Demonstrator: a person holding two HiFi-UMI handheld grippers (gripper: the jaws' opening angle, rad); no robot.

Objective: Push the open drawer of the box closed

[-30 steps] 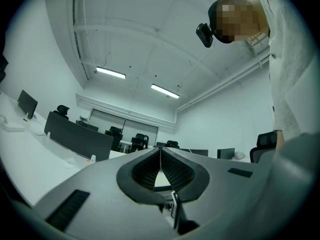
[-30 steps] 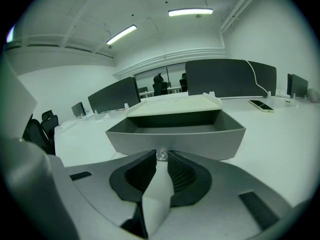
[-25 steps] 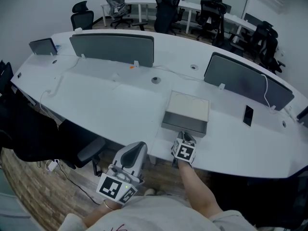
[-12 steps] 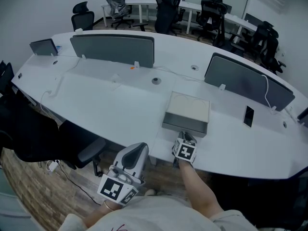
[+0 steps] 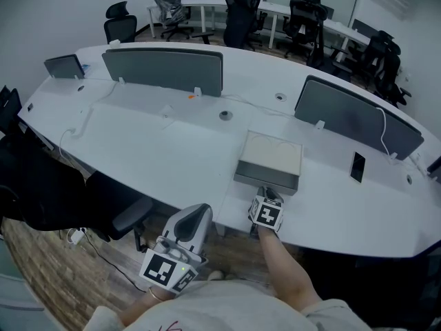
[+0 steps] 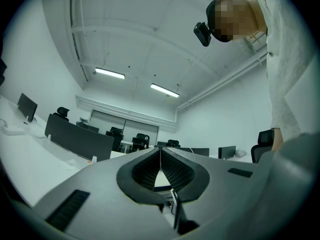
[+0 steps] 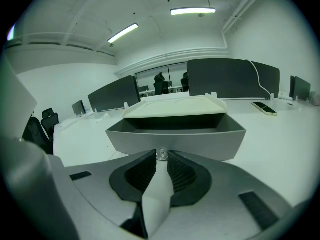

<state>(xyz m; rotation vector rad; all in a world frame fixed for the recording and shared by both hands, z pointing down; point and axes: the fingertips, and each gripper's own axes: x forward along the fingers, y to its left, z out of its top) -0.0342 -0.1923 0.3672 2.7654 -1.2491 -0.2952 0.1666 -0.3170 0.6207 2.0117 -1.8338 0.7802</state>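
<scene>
we read no text, brand or number anywhere; the black-and-white square markers (image 5: 164, 271) on the left gripper (image 5: 198, 211) and right gripper (image 5: 269, 194) held only patterns.

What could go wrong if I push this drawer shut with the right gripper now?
1. The box stands unbraced on the smooth table, and the left gripper is off the table, so the box may slide instead of the drawer closing.
2. The right gripper pinches only the small knob, so it might slip off.

Drawer (image 7: 175, 136) floor hidden behind own front wall; knob (image 7: 161, 154) tiny, detail unreadable.
</scene>
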